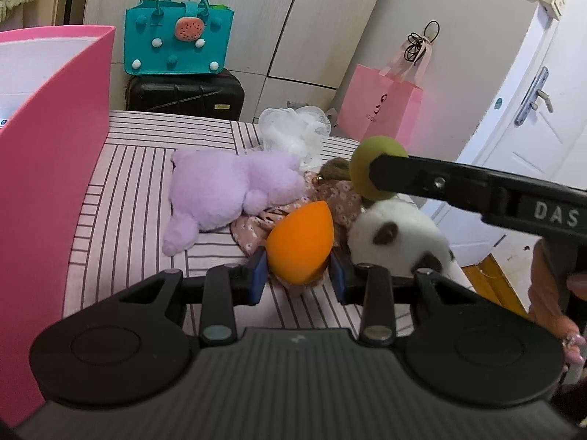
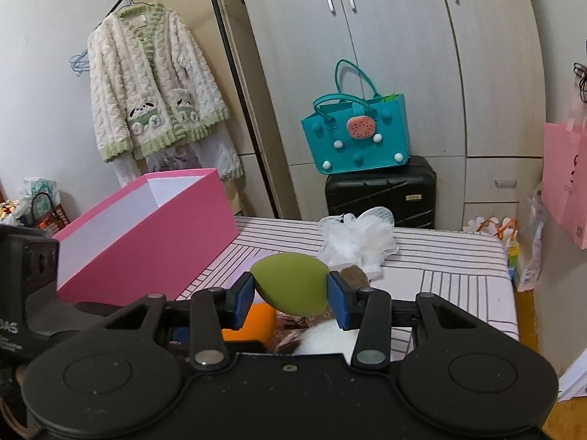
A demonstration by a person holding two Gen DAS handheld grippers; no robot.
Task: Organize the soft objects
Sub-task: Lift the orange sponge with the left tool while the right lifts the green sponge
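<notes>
My left gripper (image 1: 298, 269) is shut on an orange teardrop sponge (image 1: 301, 244), held just above the striped bed (image 1: 146, 168). My right gripper (image 2: 291, 295) is shut on an olive-green sponge (image 2: 291, 288); it also shows in the left wrist view, the green sponge (image 1: 367, 157) pinched at its black fingertips. Below lie a purple plush (image 1: 227, 190), a floral-dressed doll (image 1: 341, 198), a white plush with brown spots (image 1: 396, 234) and a white mesh pouf (image 1: 293, 132). The pink box (image 2: 154, 231) stands open on the bed's left side.
A teal handbag (image 2: 357, 135) sits on a black suitcase (image 2: 381, 190) against the wardrobe behind the bed. A pink paper bag (image 1: 378, 110) hangs at the right. A fluffy cardigan (image 2: 154, 88) hangs left of the wardrobe. The bed's right edge drops to a wooden floor (image 1: 491, 275).
</notes>
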